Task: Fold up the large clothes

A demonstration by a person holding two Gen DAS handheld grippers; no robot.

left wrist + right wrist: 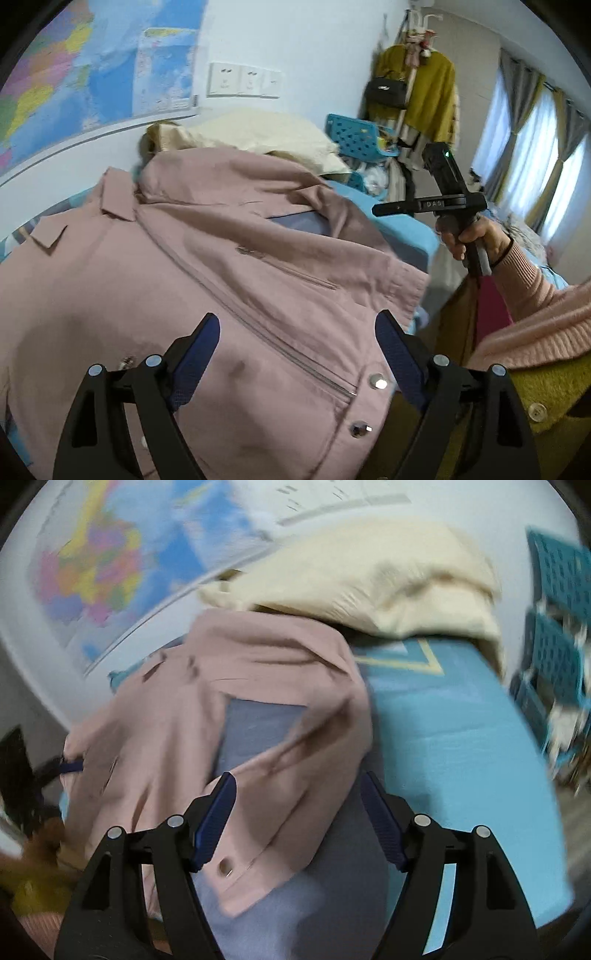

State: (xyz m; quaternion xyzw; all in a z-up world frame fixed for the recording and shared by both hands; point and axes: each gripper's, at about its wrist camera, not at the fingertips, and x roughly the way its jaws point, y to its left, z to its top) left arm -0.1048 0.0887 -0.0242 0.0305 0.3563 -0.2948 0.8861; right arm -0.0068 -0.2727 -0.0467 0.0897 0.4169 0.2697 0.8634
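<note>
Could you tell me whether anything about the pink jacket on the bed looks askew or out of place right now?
Yes: the pink jacket lies rumpled, its right sleeve flopped loosely across the blue bed sheet rather than folded in. Both grippers, left and right, hover open above it.

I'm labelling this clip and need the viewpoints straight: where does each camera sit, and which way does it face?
Left wrist: sits behind the open left gripper, looking down over the pink zip-front jacket toward the wall map; the person's right hand, holding the other tool, and a pink knit sleeve show.
Right wrist: sits behind the open right gripper, facing the jacket's cuff, the blue bed sheet and the cream pillow; blurred.
Shared: jacket, pillow, map, blue baskets.
</note>
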